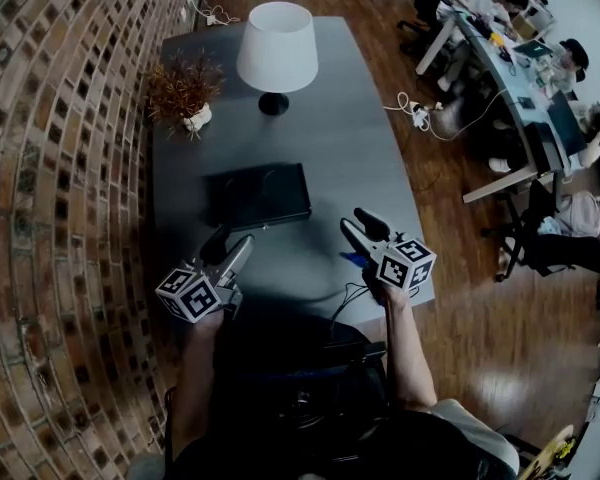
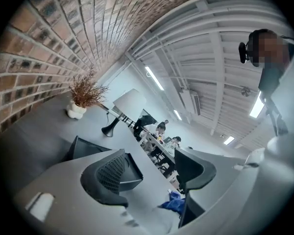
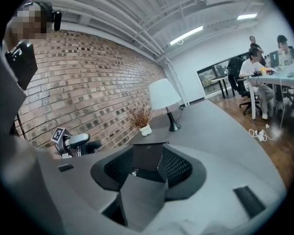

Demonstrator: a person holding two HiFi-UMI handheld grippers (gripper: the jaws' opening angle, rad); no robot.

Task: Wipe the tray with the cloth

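table [image 1: 380,148]: grey and long, set against a brick wall [image 1: 50,168].
tray [image 1: 270,196]: dark, lying flat at the middle of the table, ahead of both grippers and touching neither.
left gripper [image 1: 232,243]: held over the near table edge. Its own view [image 2: 154,168] shows the jaws wide apart with nothing between them, only the table top and a corner of the tray [image 2: 83,148].
right gripper [image 1: 358,218]: held above the table, right of the tray. Its own view [image 3: 147,165] shows the ribbed pads standing apart and pressing on nothing, with the dark tray showing through the gap.
cloth [image 1: 351,259]: blue. The head view gives only a small patch of it on the table under the right gripper. The left gripper view shows it crumpled [image 2: 175,203], low beside that gripper's right-hand jaw. The right gripper view does not show it.
lamp [image 1: 276,48]: white shade on a dark foot at the far end, seen in all three views.
plant [image 1: 187,93]: dried sprigs in a white pot, by the wall.
right gripper view alone: the left gripper from the side, with its marker cube [image 3: 59,135].
gripper views alone: the head camera [image 2: 243,53] worn by the person.
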